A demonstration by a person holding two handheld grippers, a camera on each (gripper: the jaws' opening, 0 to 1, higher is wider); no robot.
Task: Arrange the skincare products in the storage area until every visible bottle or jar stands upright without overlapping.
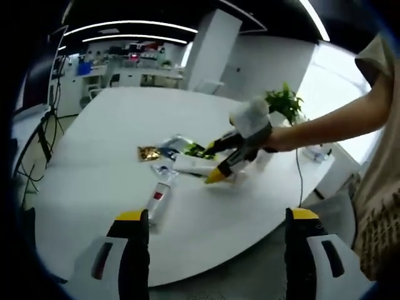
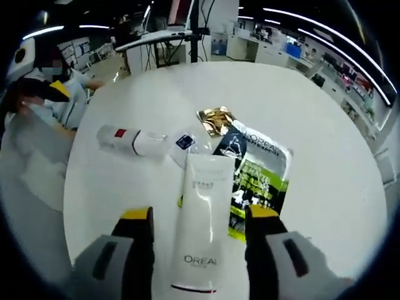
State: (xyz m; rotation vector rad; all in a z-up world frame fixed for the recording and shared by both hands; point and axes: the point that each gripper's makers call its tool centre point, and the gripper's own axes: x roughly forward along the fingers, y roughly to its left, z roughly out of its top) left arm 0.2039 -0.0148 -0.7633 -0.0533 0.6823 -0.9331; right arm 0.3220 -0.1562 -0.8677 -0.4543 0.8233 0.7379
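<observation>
A white L'Oreal tube (image 2: 203,187) lies flat on the round white table (image 2: 325,125). My right gripper (image 2: 200,215) is open, one jaw on each side of the tube with gaps showing. A clear bottle with a red label (image 2: 131,140) lies on its side to the left. Beside it is a small blue-labelled item (image 2: 185,142). A gold sachet (image 2: 215,120) and a black-and-green packet (image 2: 256,175) lie flat nearby. In the left gripper view my left gripper (image 1: 217,215) is open, near the table edge, with the red-labelled bottle (image 1: 159,199) just ahead. The right gripper (image 1: 212,164) reaches over the tube (image 1: 190,165).
The person's arm (image 1: 331,122) stretches in from the right. A potted plant (image 1: 284,100) stands past the table's far side, and a thin cable (image 1: 299,178) hangs over its rim. Another person (image 2: 50,94) sits off the table's left side. Desks and shelves fill the background.
</observation>
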